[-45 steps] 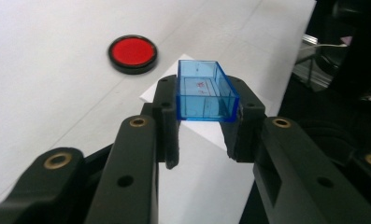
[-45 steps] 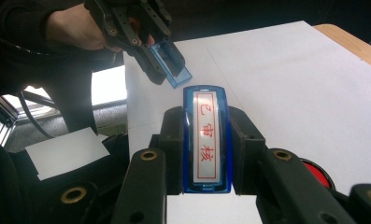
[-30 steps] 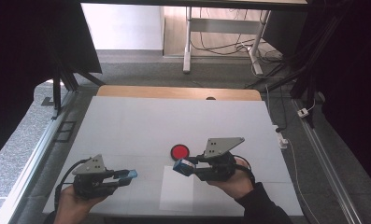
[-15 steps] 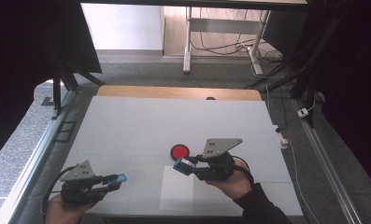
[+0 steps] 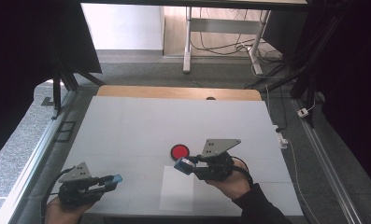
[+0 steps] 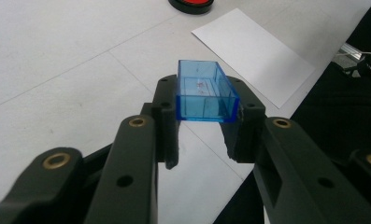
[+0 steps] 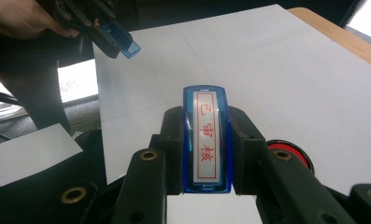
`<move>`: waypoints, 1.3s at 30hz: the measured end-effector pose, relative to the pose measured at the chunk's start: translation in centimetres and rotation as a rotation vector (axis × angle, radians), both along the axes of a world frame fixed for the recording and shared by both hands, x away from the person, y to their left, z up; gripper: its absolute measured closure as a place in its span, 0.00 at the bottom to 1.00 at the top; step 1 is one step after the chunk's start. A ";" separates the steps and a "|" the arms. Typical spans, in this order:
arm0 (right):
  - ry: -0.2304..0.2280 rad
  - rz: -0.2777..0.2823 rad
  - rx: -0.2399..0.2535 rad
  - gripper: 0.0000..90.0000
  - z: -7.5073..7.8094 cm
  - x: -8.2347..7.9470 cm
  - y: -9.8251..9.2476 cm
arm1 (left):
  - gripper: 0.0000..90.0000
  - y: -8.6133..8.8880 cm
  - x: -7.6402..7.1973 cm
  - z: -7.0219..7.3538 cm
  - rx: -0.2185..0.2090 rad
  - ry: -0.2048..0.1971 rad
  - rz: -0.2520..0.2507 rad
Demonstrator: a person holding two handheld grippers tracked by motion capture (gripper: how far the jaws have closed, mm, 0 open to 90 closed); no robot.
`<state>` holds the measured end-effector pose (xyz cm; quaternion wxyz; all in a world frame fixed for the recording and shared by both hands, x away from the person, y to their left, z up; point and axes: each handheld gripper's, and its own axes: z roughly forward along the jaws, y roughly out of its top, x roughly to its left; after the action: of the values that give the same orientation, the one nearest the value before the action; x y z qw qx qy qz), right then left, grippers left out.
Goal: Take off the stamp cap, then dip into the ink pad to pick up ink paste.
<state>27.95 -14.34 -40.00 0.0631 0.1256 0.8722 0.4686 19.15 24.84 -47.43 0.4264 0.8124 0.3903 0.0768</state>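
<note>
Both claws clamped: left claw (image 6: 202, 128) w/ blue cap (image 6: 203, 92), right claw (image 7: 206, 149) w/ stamp (image 7: 206, 142).

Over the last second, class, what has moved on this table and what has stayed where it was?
The left gripper, holding the clear blue cap, drew back toward the person and the table's near left edge. The right gripper kept its stamp beside the red ink pad; the paper sheet stayed put.

On the surface (image 5: 127, 126), a sheet of paper (image 5: 176, 189) lies near the person's edge, with a round pad (image 5: 179, 151) just behind it. The left tongs (image 5: 114, 178) sit left of the sheet, clamped on a small cap (image 6: 203, 91); the right tongs (image 5: 181, 164), right of it, grip a stamp (image 7: 206, 140) above the sheet's far corner
</note>
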 end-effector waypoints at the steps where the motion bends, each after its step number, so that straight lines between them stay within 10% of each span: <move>1: 0.001 -0.004 -0.001 0.79 0.0 0.0 0.0 | 0.76 0.0 0.0 0.0 -0.003 0.004 0.009; 39: 0.001 -0.171 -0.113 0.79 -3.1 5.3 2.2 | 0.76 -0.1 0.1 -0.1 0.018 0.019 0.031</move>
<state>33.20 -12.16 -43.05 0.1094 0.1961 0.8834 0.4113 19.22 24.70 -47.51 0.4138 0.8107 0.4064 0.0792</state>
